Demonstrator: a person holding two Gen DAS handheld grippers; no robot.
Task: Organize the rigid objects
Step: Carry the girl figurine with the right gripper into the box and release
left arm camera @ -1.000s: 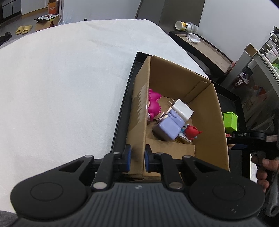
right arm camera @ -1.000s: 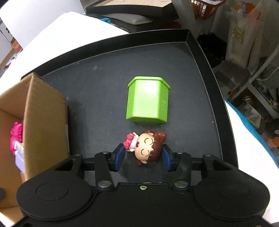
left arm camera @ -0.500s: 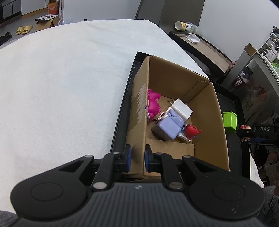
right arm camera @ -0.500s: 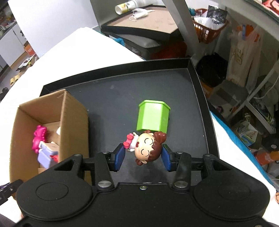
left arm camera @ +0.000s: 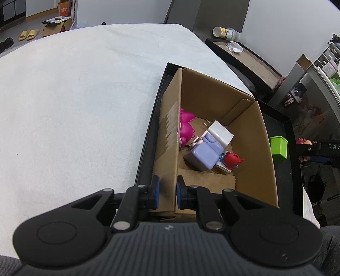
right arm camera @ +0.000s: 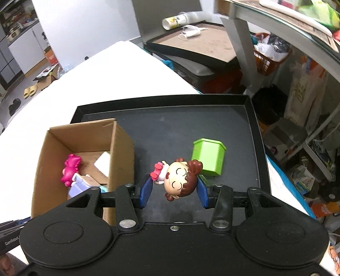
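Observation:
My right gripper (right arm camera: 173, 190) is shut on a small doll (right arm camera: 177, 179) with brown hair and a pink bow, held in the air above the black tray (right arm camera: 252, 135), just right of the cardboard box (right arm camera: 122, 152). A green cup (right arm camera: 209, 157) lies on the tray behind the doll. My left gripper (left arm camera: 166, 192) is shut on the near left wall of the cardboard box (left arm camera: 169, 138). Inside the box lie a pink figure (left arm camera: 186, 127), a lilac block (left arm camera: 204, 156), a white block (left arm camera: 220, 133) and a red figure (left arm camera: 232, 160). The right gripper and doll (left arm camera: 305, 141) show at the right edge of the left wrist view.
The tray (left arm camera: 289, 169) sits at the right edge of a white tablecloth (left arm camera: 74, 106). Beyond it stand a low brown table (right arm camera: 197, 40) with a tipped bottle (right arm camera: 174, 20), an orange basket (right arm camera: 269, 57) and cluttered shelving at the right.
My right gripper closed on the doll and lifted it off the tray, rising well above the tray. My left gripper kept its grip on the box wall.

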